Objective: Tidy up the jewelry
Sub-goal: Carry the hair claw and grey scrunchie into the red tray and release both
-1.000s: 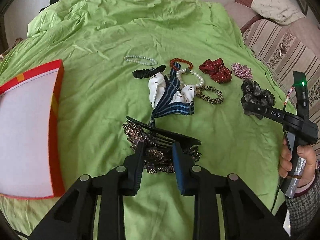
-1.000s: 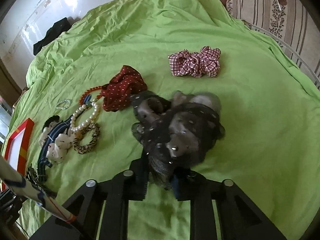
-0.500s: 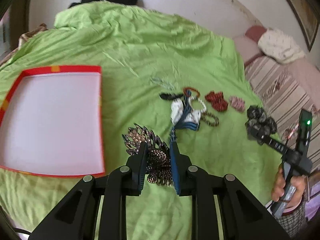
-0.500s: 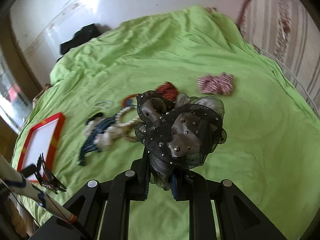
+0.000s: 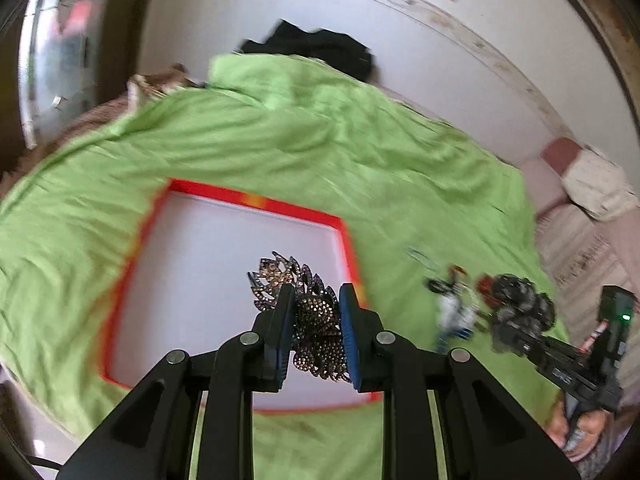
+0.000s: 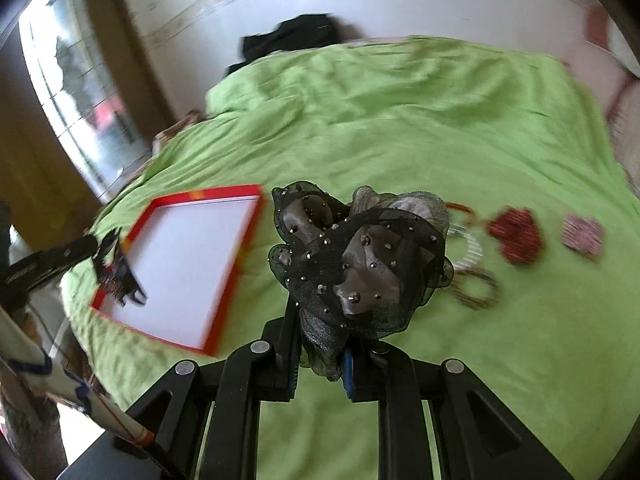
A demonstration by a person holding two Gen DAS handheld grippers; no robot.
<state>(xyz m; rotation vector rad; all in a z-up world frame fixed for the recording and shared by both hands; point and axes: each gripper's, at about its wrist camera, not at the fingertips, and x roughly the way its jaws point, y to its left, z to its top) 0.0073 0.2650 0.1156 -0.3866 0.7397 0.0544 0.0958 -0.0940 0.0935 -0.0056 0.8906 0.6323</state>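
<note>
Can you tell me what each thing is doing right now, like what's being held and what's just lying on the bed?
Left gripper: shut on the sparkly hair clip.
Sparkly hair clip: held up over the red-rimmed tray.
Right gripper: shut on the black scrunchie.
Black scrunchie: lifted off the bed.
Red-rimmed tray: lying flat, nothing inside.
Red scrunchie: lying on the green sheet.
Checked scrunchie: lying on the sheet.

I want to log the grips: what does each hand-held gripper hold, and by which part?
The left hand-held gripper holds the rhinestone hair clip by its middle; the right hand-held gripper holds the black studded scrunchie by its lower edge.
</note>
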